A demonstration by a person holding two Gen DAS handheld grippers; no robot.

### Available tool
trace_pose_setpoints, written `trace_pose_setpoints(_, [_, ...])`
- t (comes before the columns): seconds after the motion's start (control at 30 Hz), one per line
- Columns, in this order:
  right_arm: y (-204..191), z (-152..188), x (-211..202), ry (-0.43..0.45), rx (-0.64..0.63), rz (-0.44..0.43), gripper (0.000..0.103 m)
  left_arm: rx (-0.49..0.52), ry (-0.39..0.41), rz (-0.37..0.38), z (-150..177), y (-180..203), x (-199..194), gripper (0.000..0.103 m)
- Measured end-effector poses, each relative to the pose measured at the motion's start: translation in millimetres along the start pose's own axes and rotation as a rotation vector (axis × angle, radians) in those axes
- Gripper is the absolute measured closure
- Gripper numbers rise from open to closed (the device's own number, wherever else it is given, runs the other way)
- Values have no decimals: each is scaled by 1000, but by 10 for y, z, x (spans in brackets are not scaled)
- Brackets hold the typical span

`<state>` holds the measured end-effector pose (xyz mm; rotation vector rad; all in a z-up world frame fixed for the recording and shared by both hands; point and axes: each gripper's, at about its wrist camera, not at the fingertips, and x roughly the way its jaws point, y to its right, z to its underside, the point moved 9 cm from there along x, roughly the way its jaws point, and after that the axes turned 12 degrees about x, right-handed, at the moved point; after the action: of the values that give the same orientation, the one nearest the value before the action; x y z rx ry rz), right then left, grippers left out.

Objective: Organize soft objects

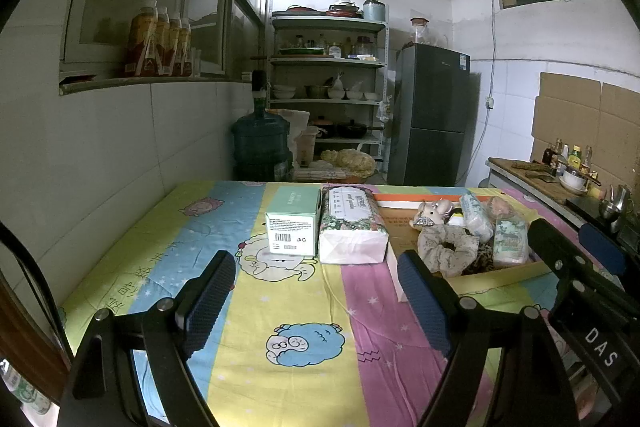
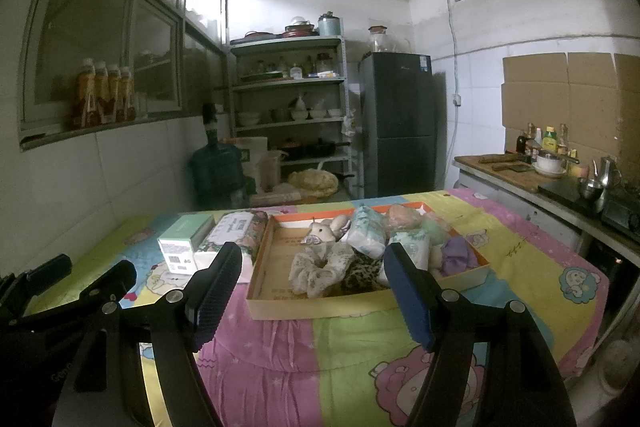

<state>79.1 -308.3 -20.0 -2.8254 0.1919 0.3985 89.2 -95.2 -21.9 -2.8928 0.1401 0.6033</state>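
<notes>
Both grippers, left gripper (image 1: 316, 277) and right gripper (image 2: 312, 269), hover empty before tray (image 2: 360, 307).

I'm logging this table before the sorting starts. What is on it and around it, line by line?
Cardboard tray: one, orange-rimmed, on the table's right part.
Scrunchies: two, beige lace and leopard print, near end of the tray.
Plush toy: one, pale, in the tray.
Tissue packs: at least two, pale printed, in the tray.
Purple cloth: one, tray's right corner.
Floral tissue pack: one, left of the tray.
Green box: one, left of that pack.
Tablecloth: one, cartoon striped.
Left gripper: open, empty.
Right gripper: open, empty.
</notes>
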Motion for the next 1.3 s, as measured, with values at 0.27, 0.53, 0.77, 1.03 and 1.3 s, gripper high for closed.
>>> trace_pose_setpoints(0.27, [-9,9,8,0,1,0,28,1,-1,0,2,-2,0,20])
trace_pose_setpoints(0.53, [-6,2,0,0,0,0,28,1,-1,0,4,3,1,20])
trace_pose_setpoints(0.77, [-18,10,5,0,0,2,28,1,-1,1,1,0,1,20])
trace_pose_setpoints(1.03, [-8,1,-1,-1,2,1,28,0,-4,0,10,-3,5,20])
trace_pose_setpoints(1.3, [-5,-2,-2,-1,1,1,28,4,-7,-6,83,-28,32,20])
